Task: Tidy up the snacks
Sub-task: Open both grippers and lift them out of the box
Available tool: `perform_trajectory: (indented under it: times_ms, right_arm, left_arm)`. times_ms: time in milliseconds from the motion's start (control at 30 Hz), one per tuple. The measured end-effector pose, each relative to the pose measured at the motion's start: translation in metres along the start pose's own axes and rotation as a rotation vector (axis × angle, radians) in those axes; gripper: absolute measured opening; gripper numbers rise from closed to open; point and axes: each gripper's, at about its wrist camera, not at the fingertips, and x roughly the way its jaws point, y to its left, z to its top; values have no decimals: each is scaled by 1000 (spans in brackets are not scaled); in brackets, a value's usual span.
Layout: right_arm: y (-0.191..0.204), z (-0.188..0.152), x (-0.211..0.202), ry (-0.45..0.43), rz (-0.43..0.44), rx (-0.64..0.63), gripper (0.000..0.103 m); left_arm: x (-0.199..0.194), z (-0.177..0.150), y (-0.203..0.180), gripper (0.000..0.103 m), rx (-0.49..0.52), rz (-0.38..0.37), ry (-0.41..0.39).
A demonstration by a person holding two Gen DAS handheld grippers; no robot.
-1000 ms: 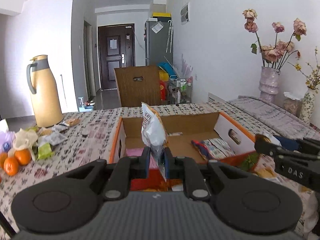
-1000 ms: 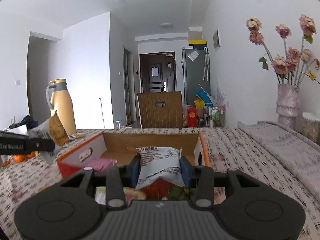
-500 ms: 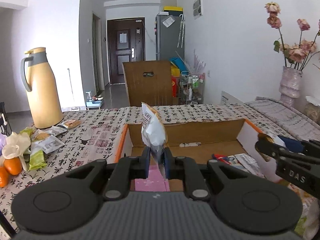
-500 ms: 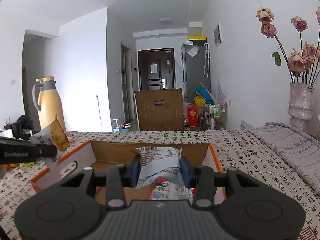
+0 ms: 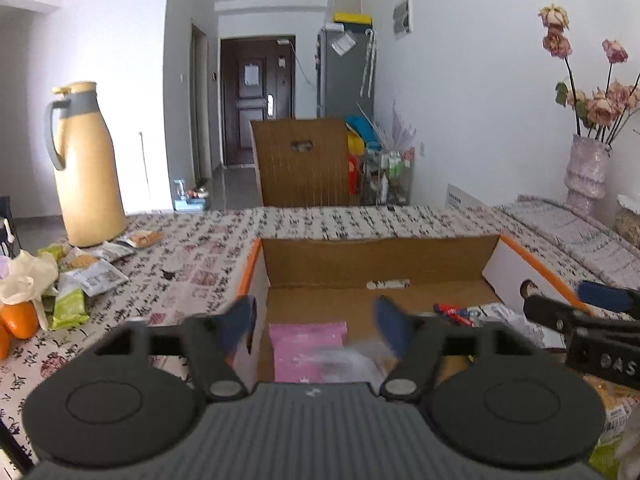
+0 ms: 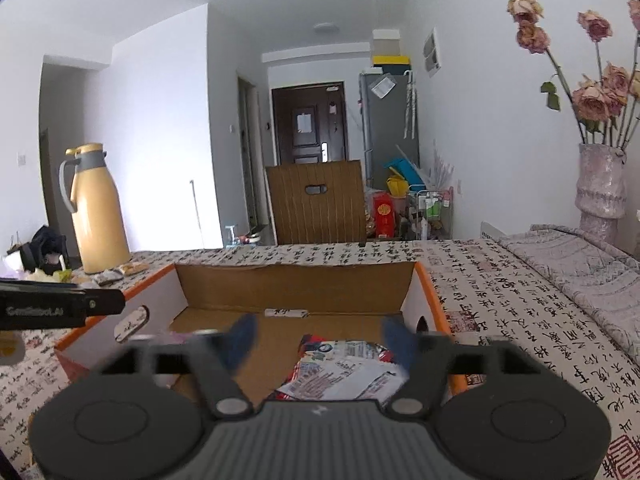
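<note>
An open cardboard box with orange edges [image 5: 360, 264] [image 6: 296, 284] sits on the patterned tablecloth. My left gripper [image 5: 314, 322] is open over the box's left end, above a pink packet [image 5: 306, 340] and a blurred clear bag [image 5: 360, 358] lying inside. My right gripper [image 6: 320, 338] is open over the box's right end, above a white and red snack bag [image 6: 344, 372] lying inside. Each gripper's side shows in the other's view.
A yellow thermos [image 5: 88, 168] stands at the far left with loose snack packets [image 5: 92, 276] and oranges [image 5: 18, 318] before it. A vase of dried roses [image 6: 600, 184] stands at the far right. A wooden chair [image 6: 316, 202] is behind the table.
Both grippers have opened and let go of their snack bags, which now lie inside the box.
</note>
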Motion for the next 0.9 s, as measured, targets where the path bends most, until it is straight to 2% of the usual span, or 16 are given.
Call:
perform_trajectory:
  times_ms: [33,67,133,600,900]
  right_arm:
    - [0,0,-3,-12,-5,5,95]
    - [-2,1,-4,-20,-6,11,96]
    - [-4,1,-5,-25,-4,26,103]
    - [-6,3,-3,-10,-25,30,103]
    - [-1,18,-29,-33,-50,17,103]
  left_arm:
    - [-3,0,0,100,-5,12,-13]
    - [-5,0,0,103,-12,23,-29]
    - [-8,1,2,103,-19,26,-38]
    - [-16,3,-2,103,-17,30,-47]
    - [-48,14,-6,103,14,49,-83]
